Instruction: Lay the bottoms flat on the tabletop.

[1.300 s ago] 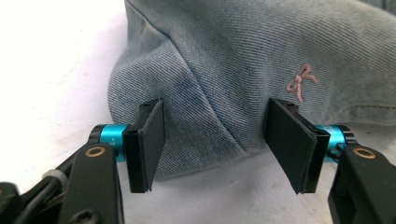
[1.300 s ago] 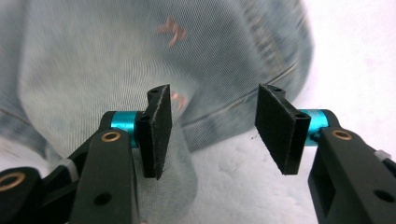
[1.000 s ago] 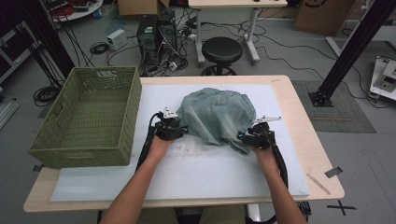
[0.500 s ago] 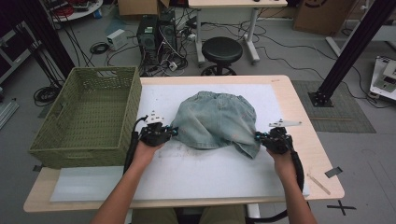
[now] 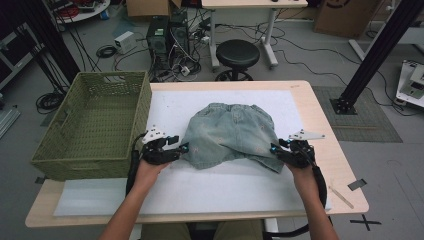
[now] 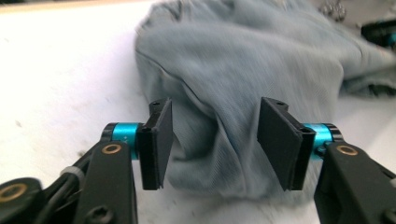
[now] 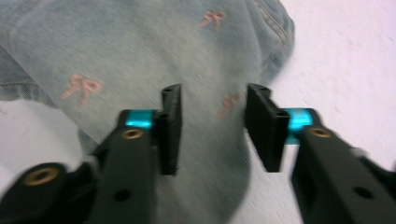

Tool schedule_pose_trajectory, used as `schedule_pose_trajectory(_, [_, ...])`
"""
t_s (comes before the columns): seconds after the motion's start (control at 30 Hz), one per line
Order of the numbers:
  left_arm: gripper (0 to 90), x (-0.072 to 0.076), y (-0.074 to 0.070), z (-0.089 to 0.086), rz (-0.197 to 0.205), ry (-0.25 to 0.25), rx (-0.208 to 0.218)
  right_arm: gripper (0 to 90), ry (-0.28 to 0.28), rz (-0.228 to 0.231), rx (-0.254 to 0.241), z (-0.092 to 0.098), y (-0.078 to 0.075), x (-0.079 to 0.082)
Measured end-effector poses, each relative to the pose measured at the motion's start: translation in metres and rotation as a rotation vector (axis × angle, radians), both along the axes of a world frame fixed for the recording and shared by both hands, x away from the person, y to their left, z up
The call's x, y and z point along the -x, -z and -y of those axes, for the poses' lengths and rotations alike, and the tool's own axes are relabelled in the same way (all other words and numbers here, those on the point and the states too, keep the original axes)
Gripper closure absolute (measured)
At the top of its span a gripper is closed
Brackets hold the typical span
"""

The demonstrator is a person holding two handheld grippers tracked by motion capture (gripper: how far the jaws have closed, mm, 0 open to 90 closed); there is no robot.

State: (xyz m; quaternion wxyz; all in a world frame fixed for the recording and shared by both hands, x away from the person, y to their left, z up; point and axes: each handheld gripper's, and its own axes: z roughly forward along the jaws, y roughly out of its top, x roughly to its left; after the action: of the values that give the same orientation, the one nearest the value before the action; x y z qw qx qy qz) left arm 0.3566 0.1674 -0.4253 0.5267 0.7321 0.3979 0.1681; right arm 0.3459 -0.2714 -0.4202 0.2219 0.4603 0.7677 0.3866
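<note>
Motion blurs the denim shorts (image 7: 140, 51) between the right tool's (image 7: 212, 126) parted jaws.

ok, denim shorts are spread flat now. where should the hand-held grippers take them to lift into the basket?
Probably at the waistband of the denim shorts, one hand-held gripper near each end, coming in level from the left and right sides. It is the far edge, thick and stitched, so it should bunch least. Left hand-held gripper and right hand-held gripper have just been opening, with leg-hem fabric loose between their jaws.
</note>
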Motion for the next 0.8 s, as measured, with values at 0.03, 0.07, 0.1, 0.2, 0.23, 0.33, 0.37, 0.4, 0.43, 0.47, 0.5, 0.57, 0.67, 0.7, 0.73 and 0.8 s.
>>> schedule_pose_trajectory(0.03, [43.3, -0.002, 0.000, 0.001, 0.005, -0.012, 0.011, 50.9, -0.010, 0.006, 0.009, -0.003, 0.000, -0.002])
schedule_pose_trajectory(0.07, [43.2, -0.004, 0.000, 0.002, 0.000, -0.018, 0.012, 48.5, -0.017, 0.002, 0.012, -0.007, 0.000, -0.004])
schedule_pose_trajectory(0.1, [41.7, -0.008, 0.001, 0.003, -0.006, -0.021, 0.002, 45.9, -0.027, -0.009, 0.017, -0.010, 0.002, -0.007])
schedule_pose_trajectory(0.2, [40.1, -0.018, 0.004, 0.011, -0.030, -0.024, -0.008, 45.2, -0.050, -0.055, 0.049, -0.019, 0.009, -0.018])
schedule_pose_trajectory(0.23, [38.9, -0.022, 0.006, 0.013, -0.044, -0.022, -0.010, 45.7, -0.049, -0.072, 0.062, -0.020, 0.012, -0.022])
schedule_pose_trajectory(0.33, [33.7, -0.032, 0.011, 0.022, -0.094, -0.016, -0.038, 62.3, -0.047, -0.092, 0.105, -0.022, 0.017, -0.030])
schedule_pose_trajectory(0.37, [33.2, -0.034, 0.014, 0.024, -0.107, -0.012, -0.050, 69.3, -0.045, -0.097, 0.105, -0.021, 0.018, -0.032])
schedule_pose_trajectory(0.4, [33.4, -0.035, 0.017, 0.027, -0.123, -0.014, -0.065, 78.3, -0.039, -0.103, 0.119, -0.021, 0.019, -0.032])
schedule_pose_trajectory(0.43, [36.5, -0.035, 0.019, 0.029, -0.139, -0.008, -0.084, 83.4, -0.038, -0.102, 0.146, -0.022, 0.019, -0.032])
schedule_pose_trajectory(0.47, [46.1, -0.035, 0.021, 0.030, -0.146, 0.003, -0.100, 88.0, -0.042, -0.111, 0.137, -0.021, 0.020, -0.032])
schedule_pose_trajectory(0.5, [55.1, -0.033, 0.020, 0.032, -0.144, 0.004, -0.105, 88.6, -0.040, -0.118, 0.141, -0.021, 0.020, -0.031])
schedule_pose_trajectory(0.57, [72.9, -0.028, 0.017, 0.033, -0.114, 0.010, -0.123, 89.6, -0.054, -0.114, 0.143, -0.020, 0.019, -0.027])
schedule_pose_trajectory(0.67, [77.3, -0.021, 0.013, 0.028, -0.102, 0.019, -0.108, 89.9, -0.067, -0.106, 0.140, -0.017, 0.015, -0.018])
schedule_pose_trajectory(0.7, [77.6, -0.019, 0.012, 0.026, -0.104, 0.020, -0.093, 89.9, -0.071, -0.098, 0.141, -0.015, 0.013, -0.014])
schedule_pose_trajectory(0.73, [77.8, -0.016, 0.012, 0.022, -0.106, 0.023, -0.078, 89.9, -0.075, -0.095, 0.138, -0.013, 0.012, -0.011])
schedule_pose_trajectory(0.8, [78.0, -0.009, 0.012, 0.015, -0.110, 0.040, -0.045, 90.0, -0.083, -0.089, 0.135, -0.006, 0.009, -0.002])
